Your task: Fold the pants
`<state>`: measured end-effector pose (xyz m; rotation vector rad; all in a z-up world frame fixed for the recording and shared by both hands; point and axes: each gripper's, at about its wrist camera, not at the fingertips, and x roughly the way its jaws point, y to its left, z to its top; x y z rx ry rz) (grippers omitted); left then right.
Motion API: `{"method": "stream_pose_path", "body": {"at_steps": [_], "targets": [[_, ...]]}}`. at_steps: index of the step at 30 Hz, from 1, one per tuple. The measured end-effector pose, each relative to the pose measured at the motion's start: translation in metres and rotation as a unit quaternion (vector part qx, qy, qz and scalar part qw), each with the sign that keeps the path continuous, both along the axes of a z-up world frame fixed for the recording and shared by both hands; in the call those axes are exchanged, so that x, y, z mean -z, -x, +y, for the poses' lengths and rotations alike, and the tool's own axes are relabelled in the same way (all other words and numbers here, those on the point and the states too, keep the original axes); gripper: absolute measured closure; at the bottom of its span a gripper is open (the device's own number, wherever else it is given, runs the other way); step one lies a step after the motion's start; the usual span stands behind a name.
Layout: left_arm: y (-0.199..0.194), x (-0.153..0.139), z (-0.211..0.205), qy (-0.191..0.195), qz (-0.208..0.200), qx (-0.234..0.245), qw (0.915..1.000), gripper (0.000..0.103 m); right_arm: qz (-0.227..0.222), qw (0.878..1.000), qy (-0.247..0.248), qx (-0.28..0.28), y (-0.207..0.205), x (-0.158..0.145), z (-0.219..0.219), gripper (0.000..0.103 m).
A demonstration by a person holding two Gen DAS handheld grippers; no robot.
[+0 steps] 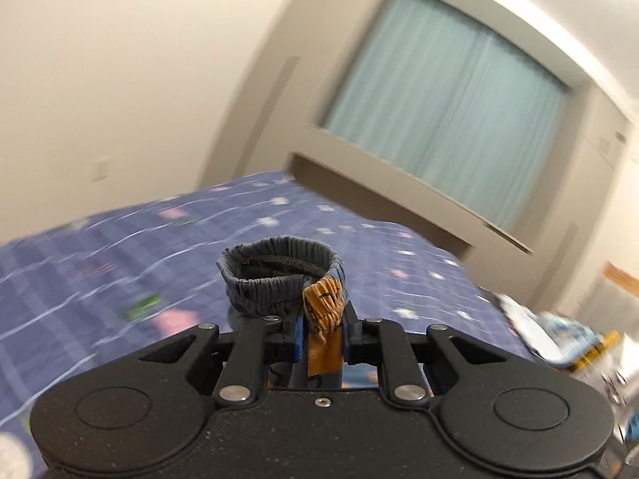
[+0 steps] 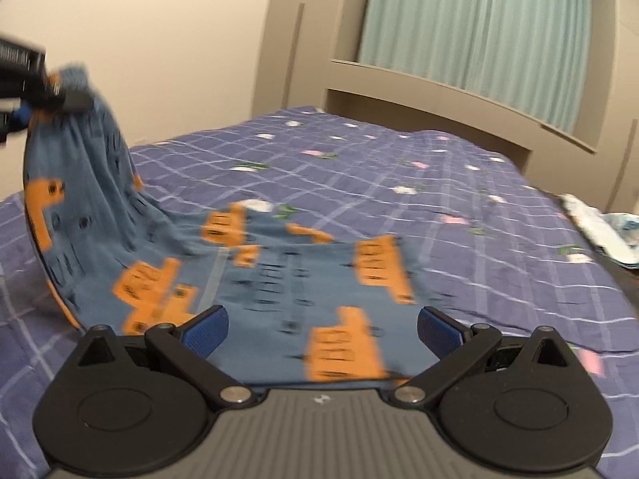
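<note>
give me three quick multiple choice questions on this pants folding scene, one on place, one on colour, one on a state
1. Where do the pants mostly lie?
A. on the checked bedspread
B. on a chair
C. on the floor

2. What colour are the shapes printed on the pants?
A. green
B. orange
C. white

3. How is the right hand-held gripper?
A. shut on the waistband
B. shut on a pillow
C. open, gripping nothing

Answers:
1 A: the fabric spreads over the bedspread, one end lifted.
2 B: orange figures on blue cloth.
3 C: its pads stand apart; the left hand-held gripper pinches the waistband.
</note>
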<state>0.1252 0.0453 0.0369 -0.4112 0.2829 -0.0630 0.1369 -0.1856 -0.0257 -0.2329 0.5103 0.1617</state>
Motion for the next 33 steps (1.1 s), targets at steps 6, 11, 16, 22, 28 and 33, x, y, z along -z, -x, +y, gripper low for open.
{"method": "stream_pose_path", "body": {"at_steps": [6, 11, 16, 22, 28, 33], "targets": [[-0.03, -0.017, -0.07, -0.054, -0.005, 0.087, 0.9948, 0.086, -0.006, 0.998, 0.037, 0.052, 0.007, -0.005, -0.043, 0.0], [-0.046, -0.011, -0.126, -0.086, 0.008, 0.156, 0.984, 0.086, -0.003, 0.994, 0.057, 0.091, 0.018, -0.002, -0.079, 0.0], [-0.064, 0.013, -0.17, -0.099, 0.034, 0.201, 0.974, 0.086, 0.009, 0.985, 0.113, 0.129, 0.023, 0.007, -0.1, 0.0], [-0.086, 0.05, -0.199, -0.138, 0.098, 0.234, 0.9574, 0.084, 0.02, 0.985, 0.095, 0.144, 0.024, 0.007, -0.117, 0.0], [-0.082, 0.059, -0.188, -0.099, 0.116, 0.253, 0.9555, 0.053, 0.031, 0.985, 0.085, 0.148, 0.02, 0.009, -0.123, 0.0], [-0.066, 0.048, -0.174, -0.08, 0.096, 0.255, 0.9587, 0.036, 0.038, 0.984, 0.089, 0.148, 0.021, 0.012, -0.121, 0.0]]}}
